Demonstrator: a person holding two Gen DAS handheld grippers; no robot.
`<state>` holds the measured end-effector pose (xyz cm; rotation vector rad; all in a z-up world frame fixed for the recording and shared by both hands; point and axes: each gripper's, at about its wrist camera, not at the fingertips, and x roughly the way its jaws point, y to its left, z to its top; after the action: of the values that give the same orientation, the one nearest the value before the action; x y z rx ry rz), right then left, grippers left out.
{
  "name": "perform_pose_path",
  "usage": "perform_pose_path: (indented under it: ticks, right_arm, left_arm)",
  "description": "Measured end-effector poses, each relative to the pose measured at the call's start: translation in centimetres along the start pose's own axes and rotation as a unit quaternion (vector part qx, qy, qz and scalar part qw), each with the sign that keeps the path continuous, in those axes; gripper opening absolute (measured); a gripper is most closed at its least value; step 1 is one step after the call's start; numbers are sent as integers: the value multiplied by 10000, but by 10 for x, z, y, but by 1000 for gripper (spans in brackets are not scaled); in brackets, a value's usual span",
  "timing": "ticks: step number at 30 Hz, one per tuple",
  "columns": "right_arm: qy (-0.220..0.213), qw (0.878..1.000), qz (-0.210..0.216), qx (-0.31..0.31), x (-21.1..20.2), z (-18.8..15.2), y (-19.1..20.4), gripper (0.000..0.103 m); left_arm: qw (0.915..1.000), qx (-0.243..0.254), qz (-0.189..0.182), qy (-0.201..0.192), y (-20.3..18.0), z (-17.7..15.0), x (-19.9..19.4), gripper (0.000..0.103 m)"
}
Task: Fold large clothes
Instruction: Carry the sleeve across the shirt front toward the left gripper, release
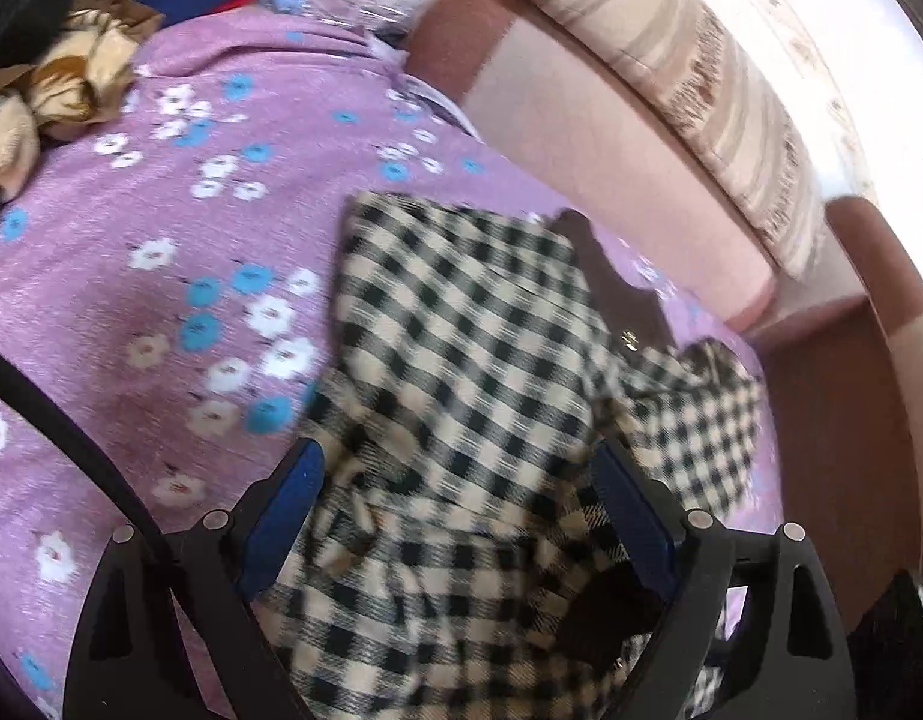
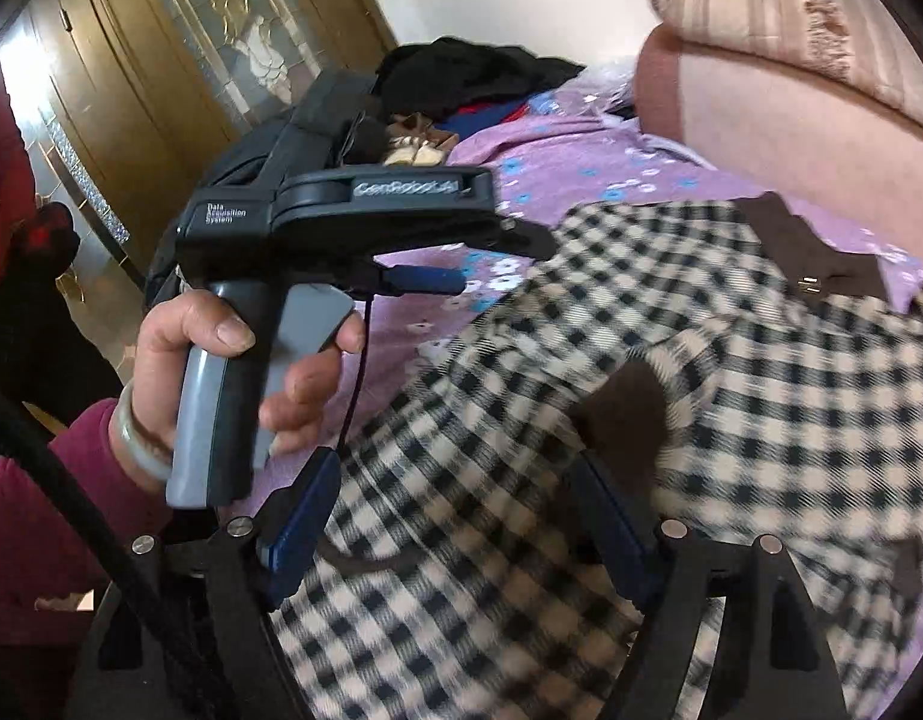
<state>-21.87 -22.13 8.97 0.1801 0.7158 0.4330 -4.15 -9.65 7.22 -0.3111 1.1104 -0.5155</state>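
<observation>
Bedroom, bed covered by a purple floral sheet (image 1: 131, 312), pink headboard (image 1: 611, 138) at two o'clock. Nearest the left wrist lens: left gripper (image 1: 455, 510), tongs spread wide, checked garment (image 1: 461, 348) heaped between and under the blue pads (image 1: 287, 504), no visible pinch. Same in the right wrist view: right gripper (image 2: 455, 516) spread wide over the cloth, nothing clamped. Beyond, checked fabric rumpled across the sheet toward one o'clock, dark brown lining (image 1: 617, 276) turned out. Farther off, at eleven o'clock, a heap of other clothes (image 1: 71, 78).

Likely thick, soft and fairly heavy: prone to sagging and bunching, not slippery. Best taken at a hem or shoulder seam, one edge layer per gripper.

Shown only by the right wrist view: a hand (image 2: 233, 372) on the left gripper's handle, a maroon sleeve (image 2: 47, 516), a wooden wardrobe (image 2: 161, 60) at ten o'clock. Shown only by the left: the garment's far sleeve end (image 1: 701, 414) at three o'clock.
</observation>
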Motion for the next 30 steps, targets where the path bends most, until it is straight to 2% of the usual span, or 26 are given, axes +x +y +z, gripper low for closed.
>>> perform_pose_path:
  ticks: [3, 5, 8, 11, 13, 17, 21, 23, 27, 29, 30]
  right_arm:
    - [-174, 9989, -389, 212, -14, -6, -21, 89]
    - [-233, 9956, -571, 710, -18, -7, -44, 89]
    - [-433, 9896, -637, 1216, -27, -9, -69, 89]
    - [-499, 9875, -513, 1402, -24, -8, -82, 89]
    - [-446, 9891, -578, 1281, -11, -4, -79, 89]
    - [-193, 9950, -610, 762, 48, 11, -45, 89]
    - [-181, 9996, 102, 192, 77, 26, 8, 89]
    - [40, 9993, 365, -25, 77, 23, 22, 88]
    - [101, 9997, 129, -184, 39, 1, 13, 88]
    - [39, 9999, -78, 145, 12, -13, -9, 88]
    - [21, 9996, -149, 256, 4, -17, -17, 88]
  left_arm:
    - [9998, 212, 1, 35, -12, -6, 1, 90]
    - [9996, 260, 38, 40, -14, -9, 2, 90]
    - [9997, 242, 36, 65, -10, -11, 1, 90]
    - [9998, 180, 100, 55, -6, -9, -1, 90]
    - [9999, 67, 92, -6, -1, -4, -4, 90]
    - [9998, -43, 124, -150, 9, 7, -15, 90]
    - [9997, -117, 202, -124, 23, 15, -18, 90]
    - [9995, -203, 227, -51, 27, 14, -16, 90]
    - [9999, -72, -19, 156, 14, 6, -9, 90]
    - [9996, 215, 119, 163, 2, 0, -6, 90]
    - [9984, 446, 311, 136, -6, -4, -3, 90]
